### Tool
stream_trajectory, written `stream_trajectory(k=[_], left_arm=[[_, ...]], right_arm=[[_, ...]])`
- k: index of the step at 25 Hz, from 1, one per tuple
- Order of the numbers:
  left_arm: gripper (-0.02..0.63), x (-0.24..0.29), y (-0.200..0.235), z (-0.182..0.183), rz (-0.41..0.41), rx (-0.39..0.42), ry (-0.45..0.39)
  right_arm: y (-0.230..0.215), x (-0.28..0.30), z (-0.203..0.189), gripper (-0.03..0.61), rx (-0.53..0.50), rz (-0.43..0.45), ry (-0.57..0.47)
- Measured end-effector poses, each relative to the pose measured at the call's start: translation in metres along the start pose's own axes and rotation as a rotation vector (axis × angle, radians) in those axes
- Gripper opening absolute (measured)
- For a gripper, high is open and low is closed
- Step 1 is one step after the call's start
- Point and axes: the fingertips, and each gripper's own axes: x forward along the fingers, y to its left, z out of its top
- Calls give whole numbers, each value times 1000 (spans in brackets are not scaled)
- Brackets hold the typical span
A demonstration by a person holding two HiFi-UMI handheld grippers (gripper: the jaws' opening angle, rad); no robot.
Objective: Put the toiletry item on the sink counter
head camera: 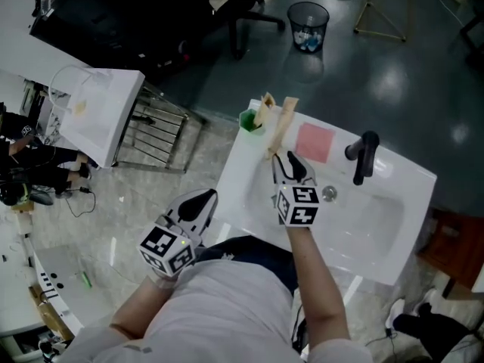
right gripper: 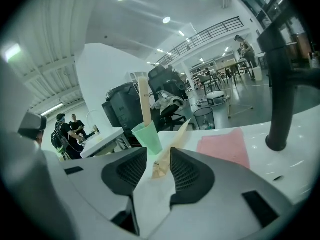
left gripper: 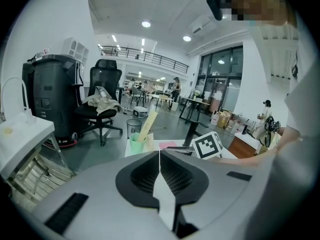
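A long tan toiletry tube (head camera: pixel 281 127) lies slanted on the white sink counter (head camera: pixel 234 180), its far end beside a green cup (head camera: pixel 252 121) that holds another tan tube (head camera: pixel 264 110). My right gripper (head camera: pixel 290 159) sits at the near end of the lying tube. In the right gripper view the tube (right gripper: pixel 167 151) lies between the jaws, which stand apart around it, and the gripper (right gripper: pixel 159 159) is open. The cup (right gripper: pixel 148 136) stands just beyond. My left gripper (head camera: pixel 198 203) hangs off the counter's left side, shut and empty (left gripper: pixel 159 166).
A pink cloth (head camera: pixel 314 142) lies on the counter behind the basin, left of the black faucet (head camera: pixel 364 156). A drain (head camera: pixel 329 193) shows in the basin. On the floor stand a wire rack with a white tub (head camera: pixel 98 112) and a mesh bin (head camera: pixel 308 26).
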Motion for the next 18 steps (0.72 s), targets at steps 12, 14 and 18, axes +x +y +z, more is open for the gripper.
stream_trajectory(k=[12,14,18], left_arm=[[17,6,-38,24,-39,31,-33],[17,10,-46,28,-47,34,-42],[17,13,-65,43,-71,34,-63]], right_arm=[[-6,-74,40,35,-16,-26,-71],[-8,-87,47,35,-20,-30,-83],[-12,-116,65,35,-31,-49,-100]])
